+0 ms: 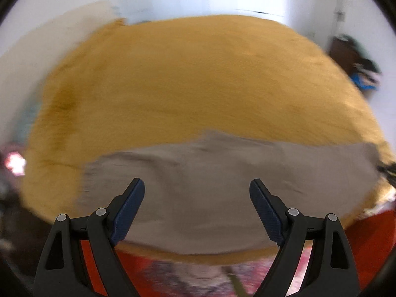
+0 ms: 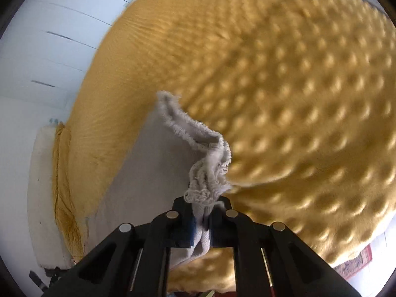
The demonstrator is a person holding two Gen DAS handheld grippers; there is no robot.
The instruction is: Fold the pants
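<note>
Grey pants (image 1: 222, 178) lie spread across the near edge of a bed with a mustard-yellow cover (image 1: 188, 79). My left gripper (image 1: 197, 190) is open and empty, hovering above the pants near the bed's front edge. My right gripper (image 2: 201, 206) is shut on a bunched, frayed hem of the pants (image 2: 208, 175) and holds it lifted above the dotted yellow cover (image 2: 284, 86). The rest of the grey cloth (image 2: 148, 173) hangs down to the left below it.
A red patterned rug (image 1: 366, 237) lies on the floor below the bed. White walls and a wardrobe (image 2: 49, 24) stand behind. A dark pile of items (image 1: 358, 66) sits at the right of the bed. A white mattress edge (image 2: 42, 185) shows at left.
</note>
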